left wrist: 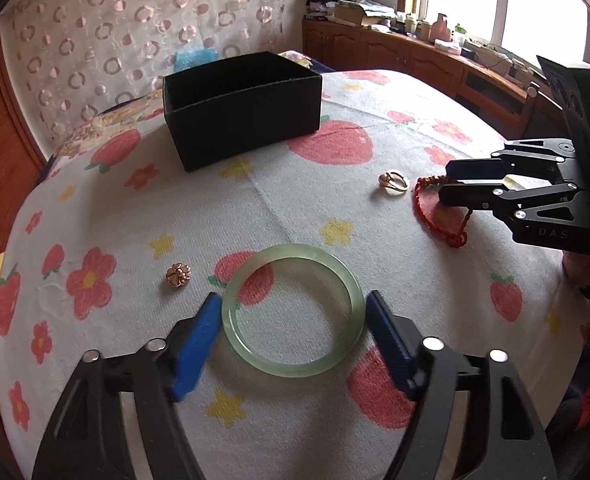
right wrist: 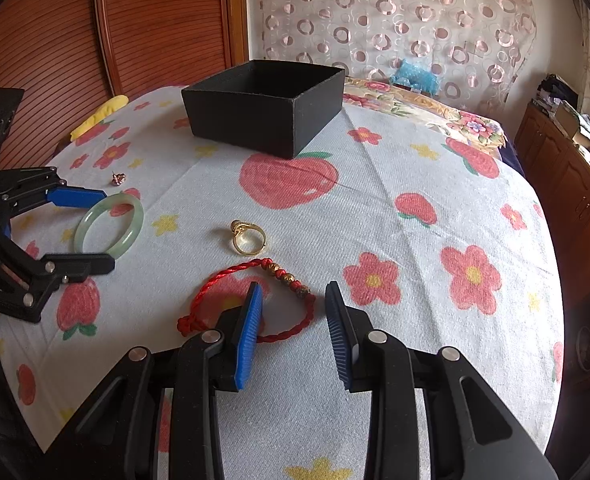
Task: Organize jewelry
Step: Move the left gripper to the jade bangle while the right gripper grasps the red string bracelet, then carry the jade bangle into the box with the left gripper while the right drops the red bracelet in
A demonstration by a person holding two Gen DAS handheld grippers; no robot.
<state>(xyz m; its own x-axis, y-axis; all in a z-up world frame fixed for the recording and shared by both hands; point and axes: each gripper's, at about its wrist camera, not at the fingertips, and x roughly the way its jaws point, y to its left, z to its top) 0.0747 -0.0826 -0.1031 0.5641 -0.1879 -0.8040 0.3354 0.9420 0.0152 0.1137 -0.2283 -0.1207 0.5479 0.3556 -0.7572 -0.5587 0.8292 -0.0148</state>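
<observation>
Jade bangle [left wrist: 293, 310] smooth round, braided red cord bracelet [right wrist: 255, 300], square black box [right wrist: 263, 104]

Bare cloth [right wrist: 375, 208] ahead; black box [right wrist: 263, 108] blocks the far side.

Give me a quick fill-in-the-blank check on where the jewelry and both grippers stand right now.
1. The left gripper has its fingers on either side of the ____ bangle.
2. The right gripper is over the red ____ bracelet.
3. The gold ring lies on the cloth, outside the ____ box.
4. The small gold ____-shaped earring lies beside the bangle.

Missing words: green; cord; black; flower
</observation>
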